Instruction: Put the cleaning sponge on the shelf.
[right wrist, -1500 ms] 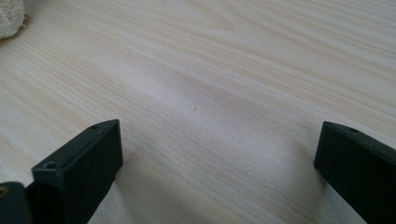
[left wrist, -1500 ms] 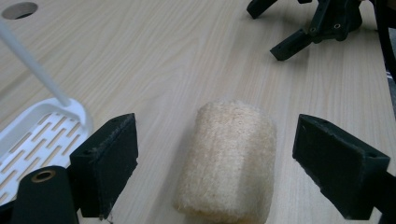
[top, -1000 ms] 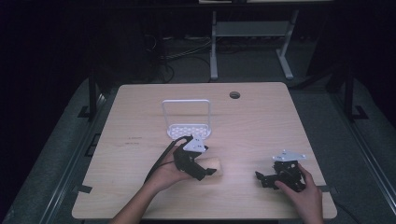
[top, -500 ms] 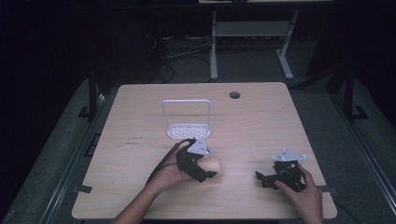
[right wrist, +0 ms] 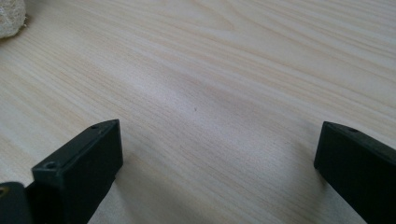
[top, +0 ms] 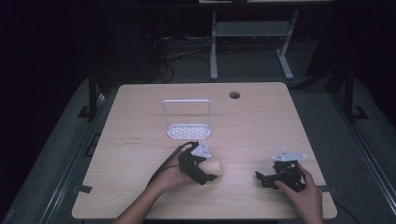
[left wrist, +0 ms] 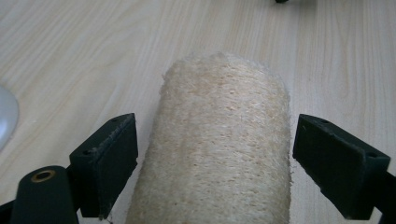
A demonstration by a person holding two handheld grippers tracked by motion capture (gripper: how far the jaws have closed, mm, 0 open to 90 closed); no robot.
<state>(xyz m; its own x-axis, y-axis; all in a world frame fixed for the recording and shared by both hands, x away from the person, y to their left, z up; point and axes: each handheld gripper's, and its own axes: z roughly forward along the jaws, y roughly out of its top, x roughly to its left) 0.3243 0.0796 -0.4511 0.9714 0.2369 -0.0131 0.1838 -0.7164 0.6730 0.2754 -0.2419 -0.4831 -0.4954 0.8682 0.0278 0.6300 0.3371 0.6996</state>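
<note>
High view: loofah roll point(top: 212, 166) is being straddled by left tongs point(top: 201, 171) on the counter point(top: 140, 112), just in front of the white rack point(top: 187, 120); right tongs point(top: 268, 177) are being rested well to the loofah's right.

Left gripper view: loofah roll point(left wrist: 219, 144) is lying betw. jaws spread wide, pads not touching it.

Right gripper view: jaws are being held wide over bare wood; loofah edge point(right wrist: 11, 18) is seen at far corner.

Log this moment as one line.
left claw: open, straddling loofah | right claw: open, empty, over table | rack: untouched
</note>
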